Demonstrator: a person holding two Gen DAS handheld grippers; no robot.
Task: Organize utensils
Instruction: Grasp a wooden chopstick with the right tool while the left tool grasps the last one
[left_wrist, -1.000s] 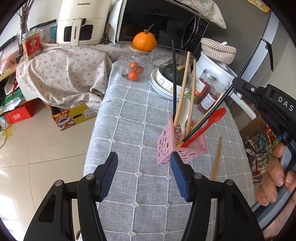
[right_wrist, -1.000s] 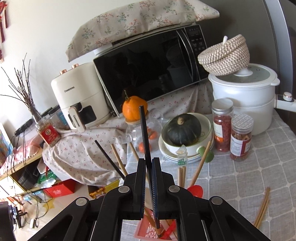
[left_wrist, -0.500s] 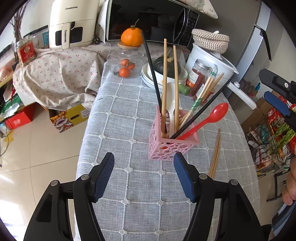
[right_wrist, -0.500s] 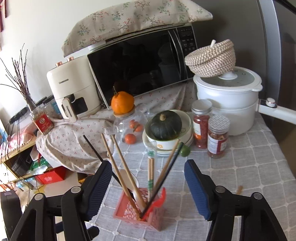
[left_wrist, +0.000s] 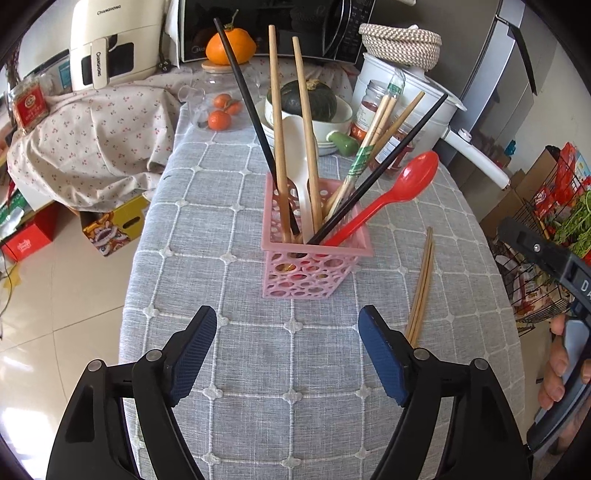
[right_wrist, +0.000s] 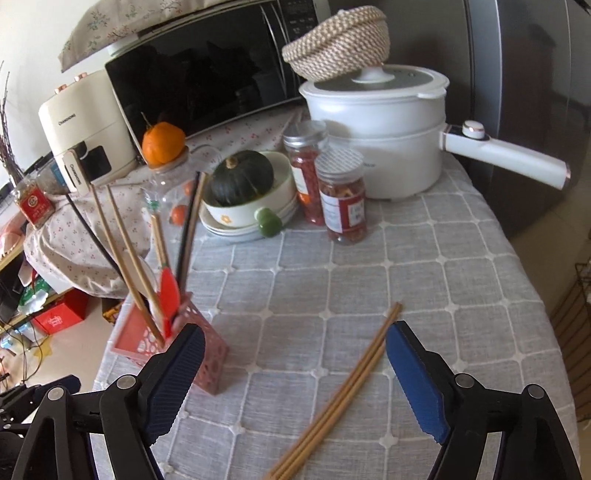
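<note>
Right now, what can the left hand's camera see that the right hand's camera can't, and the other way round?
Only the left view shows the person's hand holding the other tool, and a wire basket of green vegetables. Only the right view shows the white pot's long handle tip. Both share the pink perforated plastic utensil basket and the loose wooden chopsticks lying on the grey checked tablecloth.

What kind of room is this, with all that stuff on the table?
Most likely a home kitchen or dining corner: a microwave and a white electric pot stand at the back, and a pink utensil basket holds chopsticks and spoons.
</note>
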